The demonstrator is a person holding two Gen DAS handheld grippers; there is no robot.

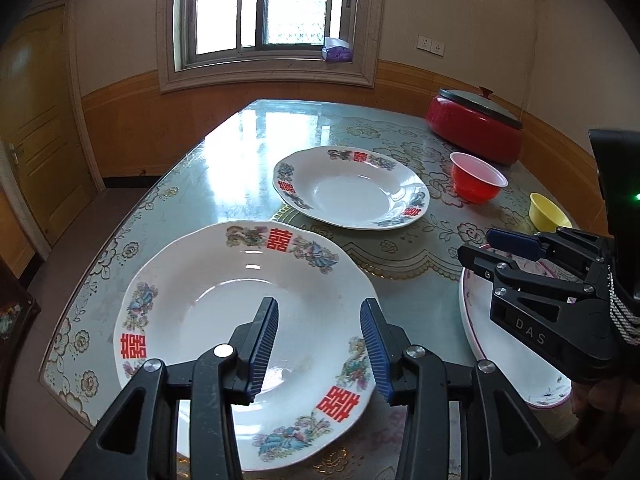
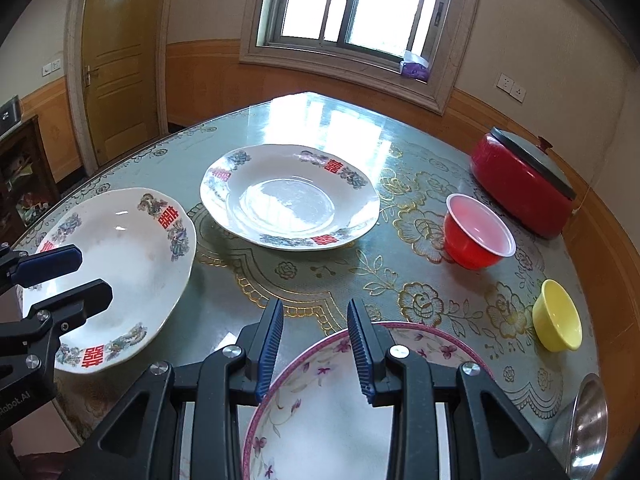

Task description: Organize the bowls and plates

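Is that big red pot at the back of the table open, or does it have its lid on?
Lid on. The red pot is covered by a dark flat lid with a small red knob on top.

Home dining room: cloth-covered table (image 2: 320, 280), window (image 2: 352, 4), wooden door (image 2: 120, 52).

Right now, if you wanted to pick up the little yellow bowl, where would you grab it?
Probably by its rim. The small yellow plastic bowl stands upright and open-topped on the table, apart from the red plastic bowl, with thin flared walls. The open right claw could come down from above, one finger inside and one outside the near wall.
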